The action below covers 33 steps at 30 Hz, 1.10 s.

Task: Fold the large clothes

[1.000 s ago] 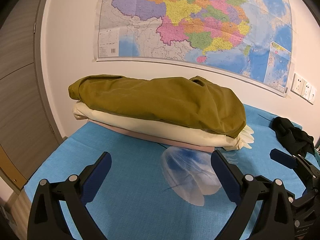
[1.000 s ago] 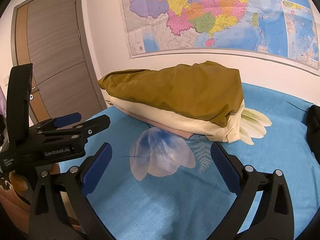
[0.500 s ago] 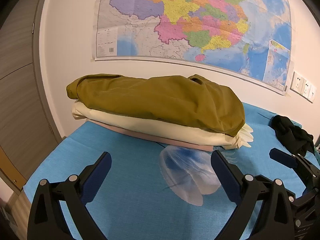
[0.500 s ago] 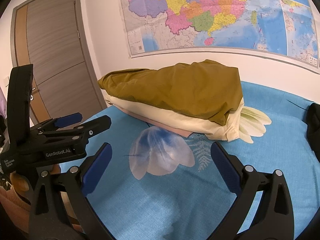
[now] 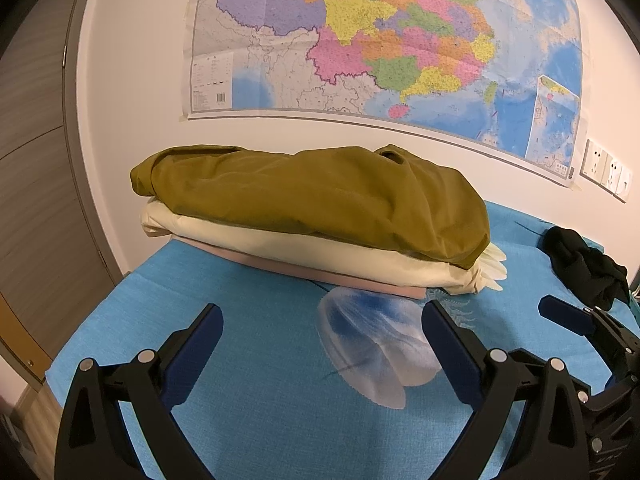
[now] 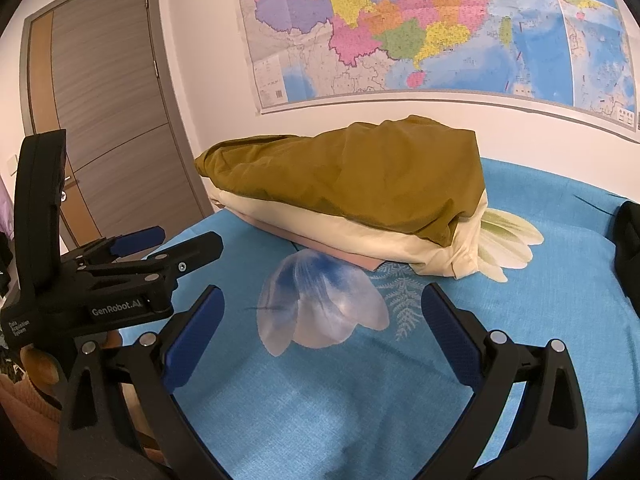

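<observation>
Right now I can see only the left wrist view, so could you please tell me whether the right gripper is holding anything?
Observer: No. The right gripper is wide open and empty over the blue sheet, short of the folded stack.
Operator: Thank you. How does my own gripper look from that side?
Observer: The left gripper sits to the left of the right one, fingers apart, with a hand beneath it.
Operator: Anything left of the stack?
Observer: A closed grey door.
</observation>
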Tool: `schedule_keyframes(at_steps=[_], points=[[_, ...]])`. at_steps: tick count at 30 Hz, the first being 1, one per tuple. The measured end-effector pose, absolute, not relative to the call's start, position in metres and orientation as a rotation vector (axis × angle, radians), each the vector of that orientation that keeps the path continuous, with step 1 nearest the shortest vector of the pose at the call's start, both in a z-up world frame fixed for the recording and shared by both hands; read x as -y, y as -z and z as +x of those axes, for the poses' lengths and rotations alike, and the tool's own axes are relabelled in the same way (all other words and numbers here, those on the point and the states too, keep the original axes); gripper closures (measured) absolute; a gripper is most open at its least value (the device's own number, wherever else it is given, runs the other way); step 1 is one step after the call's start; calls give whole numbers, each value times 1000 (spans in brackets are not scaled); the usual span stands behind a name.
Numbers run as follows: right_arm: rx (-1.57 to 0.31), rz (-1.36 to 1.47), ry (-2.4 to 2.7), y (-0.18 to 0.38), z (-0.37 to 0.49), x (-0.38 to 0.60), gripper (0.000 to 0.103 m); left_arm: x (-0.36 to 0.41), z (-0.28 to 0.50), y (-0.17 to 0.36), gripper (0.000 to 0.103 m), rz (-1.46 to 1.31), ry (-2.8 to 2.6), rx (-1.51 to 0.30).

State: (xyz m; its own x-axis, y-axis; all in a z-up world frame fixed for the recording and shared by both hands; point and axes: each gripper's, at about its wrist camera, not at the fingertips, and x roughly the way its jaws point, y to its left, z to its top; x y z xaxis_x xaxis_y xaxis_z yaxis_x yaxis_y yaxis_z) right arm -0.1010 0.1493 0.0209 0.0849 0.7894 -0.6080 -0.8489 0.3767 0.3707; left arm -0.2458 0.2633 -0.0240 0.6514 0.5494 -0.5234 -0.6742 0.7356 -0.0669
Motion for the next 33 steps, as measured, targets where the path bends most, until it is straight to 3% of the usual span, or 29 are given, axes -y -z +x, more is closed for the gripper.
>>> schedule_keyframes(at_steps=[33], points=[[-869,-79,-1217,-14,-98,-150,6,-265,-240,29,7,-266,-690,-519]])
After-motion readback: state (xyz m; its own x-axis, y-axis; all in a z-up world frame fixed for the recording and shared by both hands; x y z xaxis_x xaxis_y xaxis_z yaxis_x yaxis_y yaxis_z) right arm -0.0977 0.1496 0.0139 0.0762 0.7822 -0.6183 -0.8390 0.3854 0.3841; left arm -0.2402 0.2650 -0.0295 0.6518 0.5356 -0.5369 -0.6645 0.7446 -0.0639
